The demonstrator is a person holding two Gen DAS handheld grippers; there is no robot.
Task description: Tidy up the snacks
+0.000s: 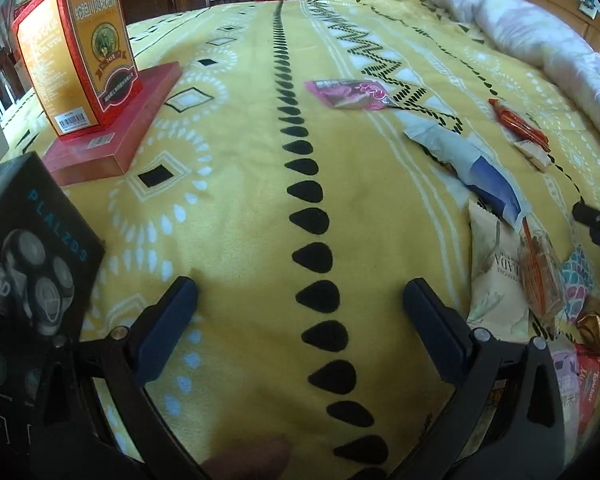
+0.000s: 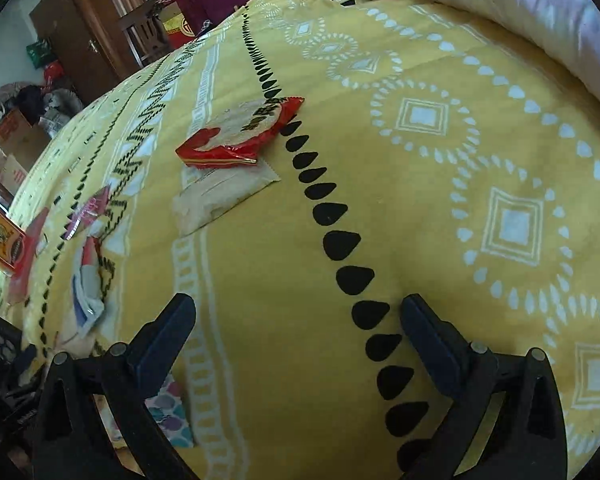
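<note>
Snack packets lie scattered on a yellow patterned blanket (image 1: 240, 208). In the left wrist view a pink packet (image 1: 350, 94) lies ahead, a blue-and-white packet (image 1: 472, 160) and a red packet (image 1: 518, 122) to the right, and a cream packet (image 1: 494, 268) with a clear orange one (image 1: 540, 276) at the near right. My left gripper (image 1: 300, 292) is open over bare blanket, holding nothing. In the right wrist view a red packet (image 2: 240, 134) lies partly over a beige packet (image 2: 220, 196) ahead. My right gripper (image 2: 298, 308) is open and empty, a scaled pastel packet (image 2: 170, 412) under its left finger.
An orange-red carton (image 1: 78, 52) stands on a flat red box (image 1: 116, 124) at the far left. A black shaver box (image 1: 24, 248) sits at the near left. A rolled pale quilt (image 1: 540, 28) lines the right side. Wooden furniture and boxes stand beyond the bed.
</note>
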